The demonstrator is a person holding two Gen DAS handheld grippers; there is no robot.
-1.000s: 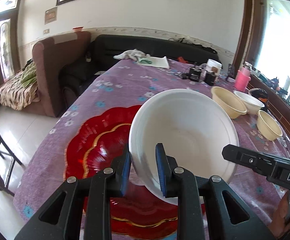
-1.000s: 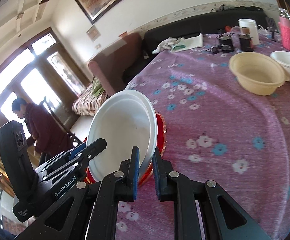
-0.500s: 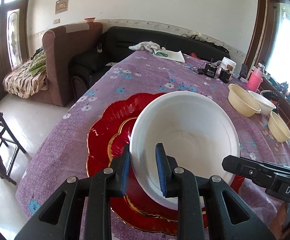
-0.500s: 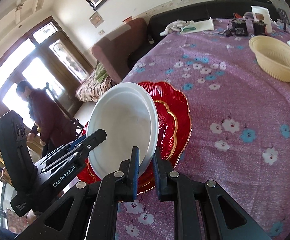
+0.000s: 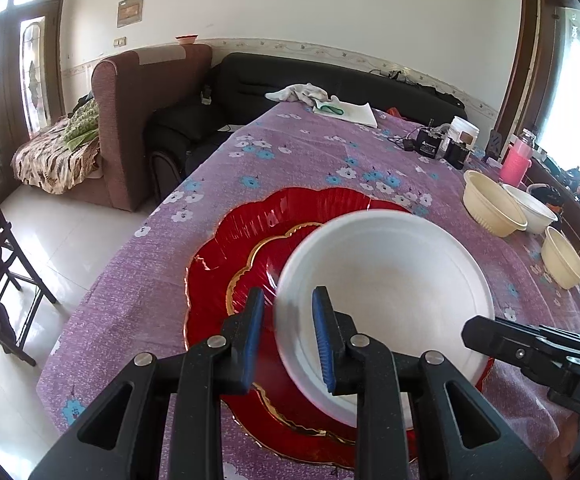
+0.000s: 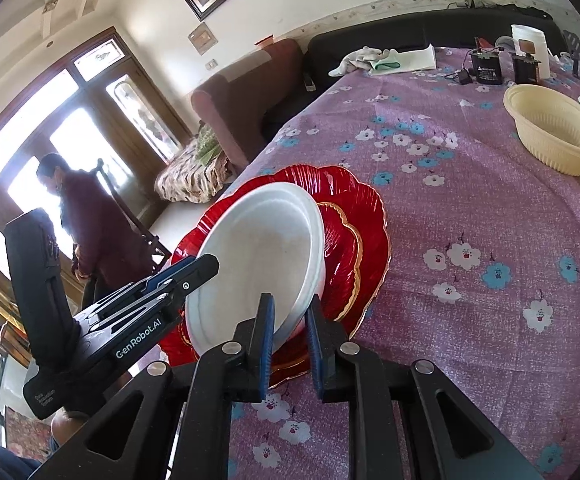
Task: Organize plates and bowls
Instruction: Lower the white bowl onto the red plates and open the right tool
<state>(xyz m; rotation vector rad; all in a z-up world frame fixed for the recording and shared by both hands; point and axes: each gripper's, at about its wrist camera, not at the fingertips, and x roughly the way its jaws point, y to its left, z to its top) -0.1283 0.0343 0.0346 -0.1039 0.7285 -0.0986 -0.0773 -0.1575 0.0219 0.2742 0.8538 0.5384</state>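
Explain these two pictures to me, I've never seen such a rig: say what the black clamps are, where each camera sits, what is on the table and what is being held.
There is no robot here. A person holds a hand-operated claw in each hand, and each claw carries a wide-angle camera looking forward along its two fingers. One picture is from the left claw, the other from the right claw; each view also shows the other claw at its edge. Both claws pinch the rim of one white bowl, on opposite sides, its rim between the blue pads. The bowl sits tilted over a red plate on a table with a purple flowered cloth. Further off stand cream bowls, a pink bottle and some small devices.
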